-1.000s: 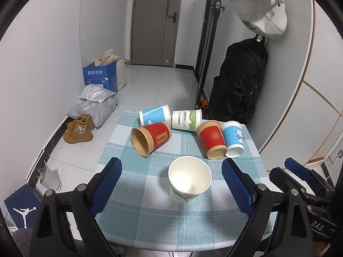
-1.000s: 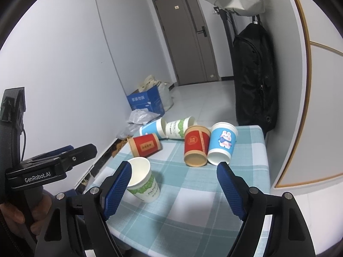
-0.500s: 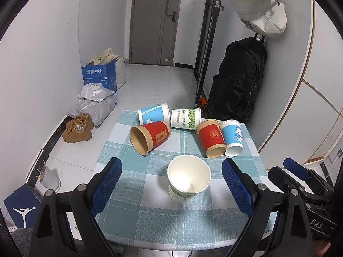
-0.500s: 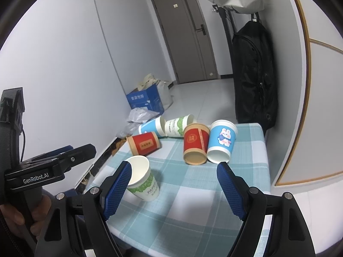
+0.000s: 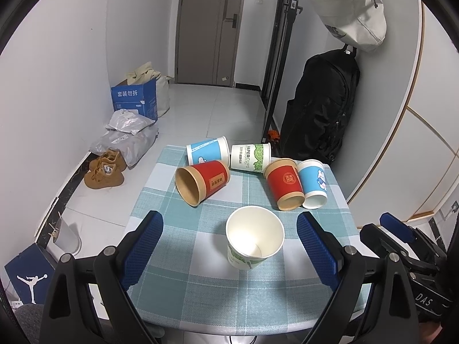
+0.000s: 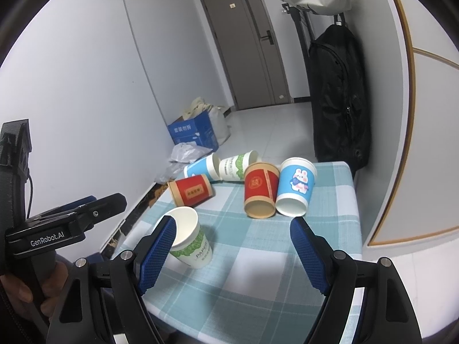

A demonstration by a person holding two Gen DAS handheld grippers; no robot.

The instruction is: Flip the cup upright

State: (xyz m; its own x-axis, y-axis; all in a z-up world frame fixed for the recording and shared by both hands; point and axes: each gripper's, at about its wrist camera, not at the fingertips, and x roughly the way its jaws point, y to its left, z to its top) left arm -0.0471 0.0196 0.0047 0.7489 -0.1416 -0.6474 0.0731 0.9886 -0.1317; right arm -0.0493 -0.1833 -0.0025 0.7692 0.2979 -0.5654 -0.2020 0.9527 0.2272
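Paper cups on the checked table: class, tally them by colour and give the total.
Red cups: 2
Blue cups: 2
White-and-green cups: 2
Total: 6

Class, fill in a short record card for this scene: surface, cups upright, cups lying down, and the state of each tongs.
surface: table with checked cloth
cups upright: one, the white and green cup, mouth up, near the front
cups lying down: five; red cup, blue cup, green-print cup, second red cup, bunny cup
left tongs: open, holding nothing
right tongs: open, holding nothing
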